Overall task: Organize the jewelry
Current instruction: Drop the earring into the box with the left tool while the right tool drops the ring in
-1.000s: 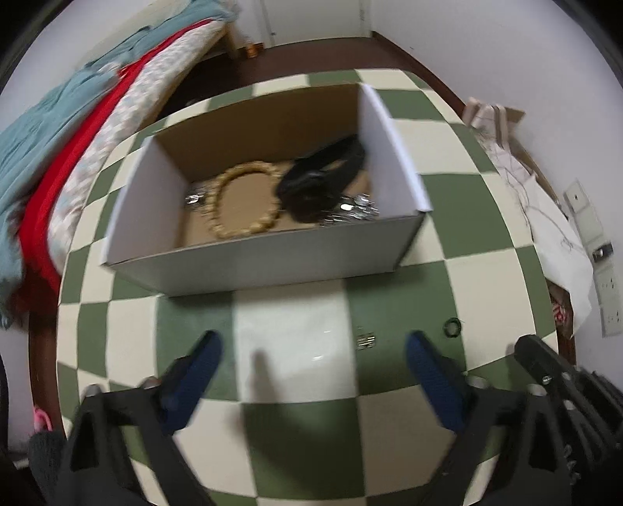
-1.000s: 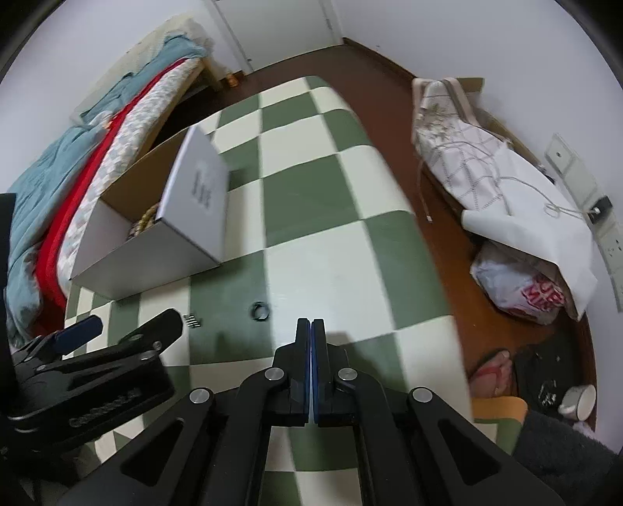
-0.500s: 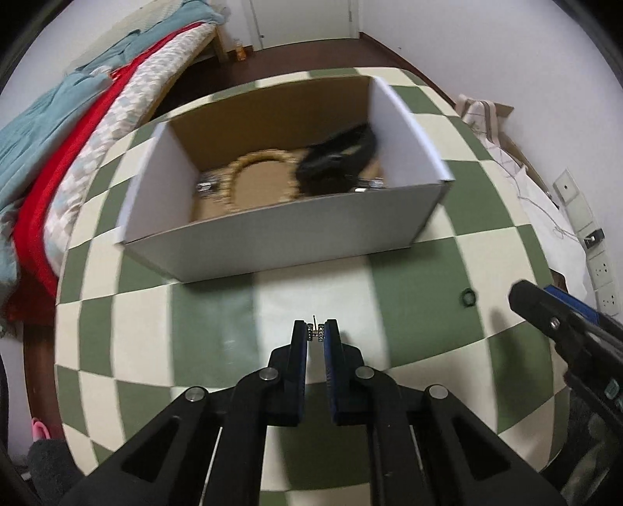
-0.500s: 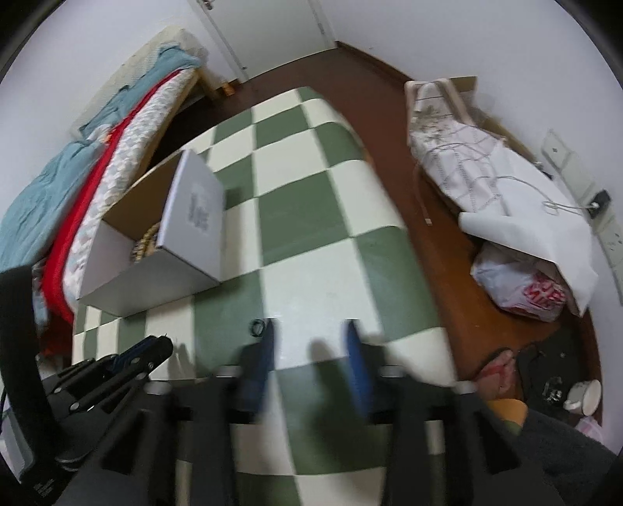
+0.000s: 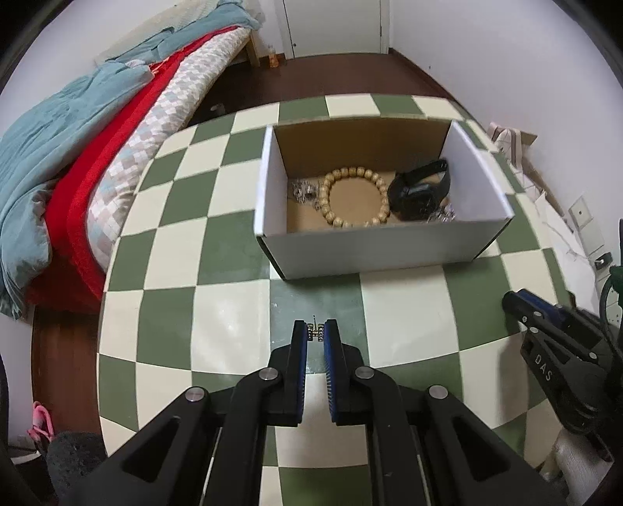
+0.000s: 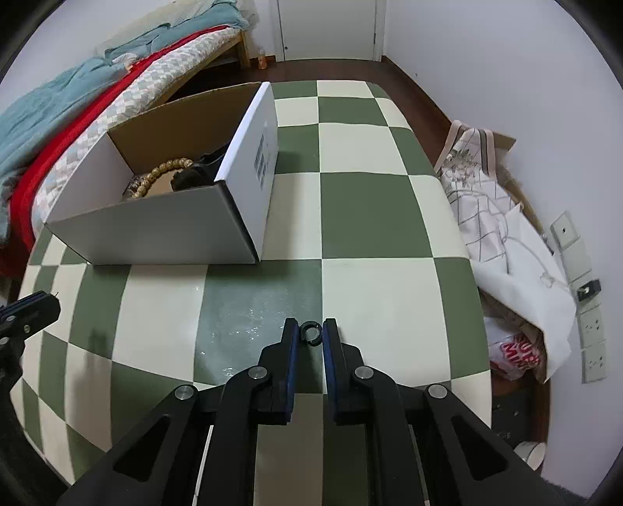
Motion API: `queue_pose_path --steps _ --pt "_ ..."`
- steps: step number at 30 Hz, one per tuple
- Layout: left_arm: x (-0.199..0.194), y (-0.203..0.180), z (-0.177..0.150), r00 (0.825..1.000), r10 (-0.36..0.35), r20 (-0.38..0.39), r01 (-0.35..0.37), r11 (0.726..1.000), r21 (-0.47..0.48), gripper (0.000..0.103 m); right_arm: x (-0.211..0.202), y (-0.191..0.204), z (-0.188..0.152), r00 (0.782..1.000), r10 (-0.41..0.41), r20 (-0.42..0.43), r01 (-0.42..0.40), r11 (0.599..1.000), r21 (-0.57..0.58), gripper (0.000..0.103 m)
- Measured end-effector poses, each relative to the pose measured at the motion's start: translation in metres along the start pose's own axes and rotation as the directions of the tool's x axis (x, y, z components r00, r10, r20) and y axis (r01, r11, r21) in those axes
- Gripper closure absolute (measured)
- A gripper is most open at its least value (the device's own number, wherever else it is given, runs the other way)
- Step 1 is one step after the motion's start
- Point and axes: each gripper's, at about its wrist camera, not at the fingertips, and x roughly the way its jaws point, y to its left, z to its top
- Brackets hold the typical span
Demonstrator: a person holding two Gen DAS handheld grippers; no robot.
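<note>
My left gripper [image 5: 315, 334] is shut on a small silver earring [image 5: 315, 334], held above the green-and-cream checked table [image 5: 409, 307], short of the white cardboard box [image 5: 381, 249]. Inside the box lie a wooden bead bracelet [image 5: 352, 173], a black watch band [image 5: 420, 190] and silver pieces [image 5: 301, 192]. My right gripper [image 6: 311, 334] is closing on a small black ring [image 6: 311, 334]; the ring fills the gap between the pads, low over the table [image 6: 373, 210]. The box [image 6: 163, 229] stands up and left of it. Each gripper's tip shows at the edge of the other view.
A bed [image 5: 97, 128] with blue and red covers runs along the table's left side. Cloth and plastic bags [image 6: 518, 272] lie on the floor past the table's right edge, below wall sockets [image 6: 592, 350]. A door [image 6: 327, 27] is at the back.
The left gripper shut on the silver earring and rose, drawing back from the box. The right gripper opened, moved over the black ring and closed around it.
</note>
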Motion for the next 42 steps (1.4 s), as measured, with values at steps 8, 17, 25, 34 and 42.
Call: queue_pose_path --steps 8,17,25,34,42 --pt "-0.043 0.009 0.049 0.992 -0.095 0.082 0.098 0.995 -0.026 0.097 -0.062 -0.011 0.037 0.974 0.198 0.106 -0.212 0.968 0.137 0.09" --pt "-0.007 0.019 0.111 0.988 -0.154 -0.009 0.153 0.987 -0.057 0.097 -0.05 0.038 0.102 0.946 0.323 0.027 -0.324 0.944 0.067 0.09" --pt "0.019 0.032 0.13 0.976 -0.205 -0.074 0.195 0.973 -0.121 0.096 -0.006 0.035 0.12 0.904 0.417 -0.095 -0.393 0.898 0.197 0.09" --pt "0.023 0.038 0.141 0.961 -0.259 -0.094 0.238 0.952 -0.193 0.076 0.004 0.026 0.125 0.896 0.427 -0.124 -0.377 0.878 0.296 0.055" --pt "0.01 0.053 0.133 0.996 -0.077 -0.04 0.07 0.985 -0.16 0.0 -0.027 0.028 0.126 0.969 0.234 -0.08 -0.219 0.962 0.164 0.028"
